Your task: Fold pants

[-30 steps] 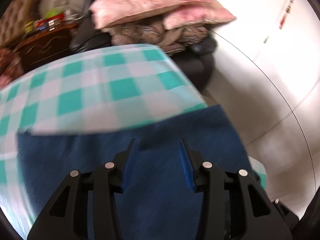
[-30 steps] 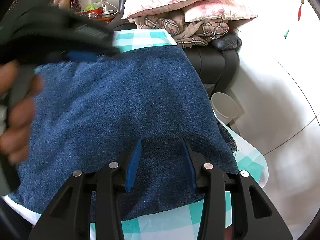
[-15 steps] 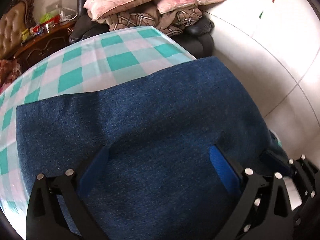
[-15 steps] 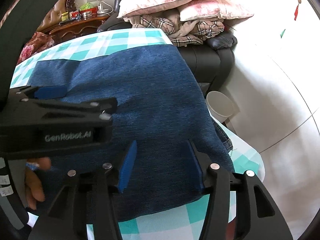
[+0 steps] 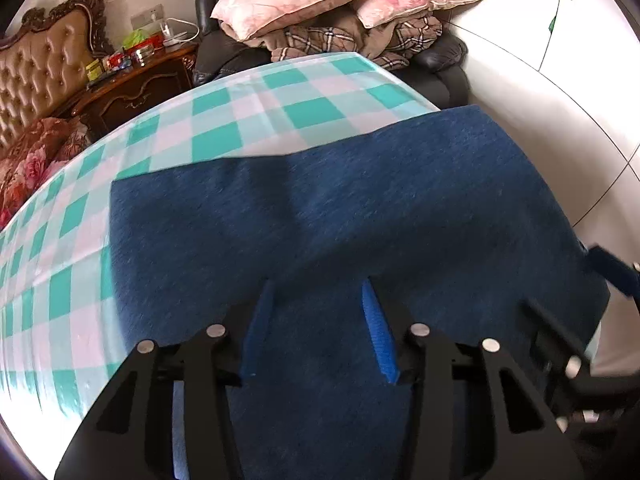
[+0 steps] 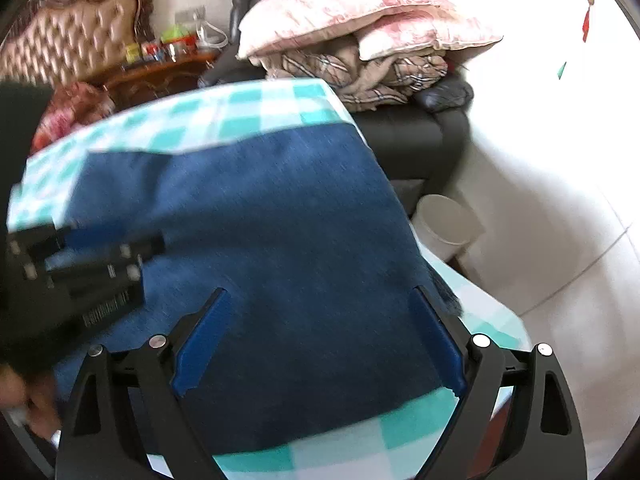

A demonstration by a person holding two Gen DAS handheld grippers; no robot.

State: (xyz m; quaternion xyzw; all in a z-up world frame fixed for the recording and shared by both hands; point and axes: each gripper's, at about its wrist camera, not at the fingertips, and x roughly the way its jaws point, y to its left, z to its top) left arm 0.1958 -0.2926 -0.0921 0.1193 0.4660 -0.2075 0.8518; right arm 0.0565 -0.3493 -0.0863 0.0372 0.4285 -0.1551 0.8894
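Observation:
Folded blue denim pants (image 5: pixel 360 220) lie flat on a table under a teal-and-white checked cloth (image 5: pixel 224 128). My left gripper (image 5: pixel 317 286) hovers over the near part of the denim. Its jaws are closing and stand half apart, with no fold of cloth pinched between the blue pads. It also shows blurred at the left of the right wrist view as the left gripper (image 6: pixel 80 264), with a hand (image 6: pixel 24 396) below it. My right gripper (image 6: pixel 319 291) is over the pants (image 6: pixel 280 220) near their right edge, its jaws opening wide and nothing between them.
A black sofa (image 6: pixel 420 140) behind the table carries pink pillows (image 6: pixel 352 12) and a plaid blanket (image 6: pixel 368 72). A white bin (image 6: pixel 444 224) stands on the floor beside the table's right edge. A cluttered wooden side table (image 5: pixel 136 80) and a tufted headboard (image 5: pixel 44 68) are at the far left.
The left jaws spread wide, then narrowed again as that gripper moved across the pants. The right jaws went from half apart to wide apart. The pants stayed flat.

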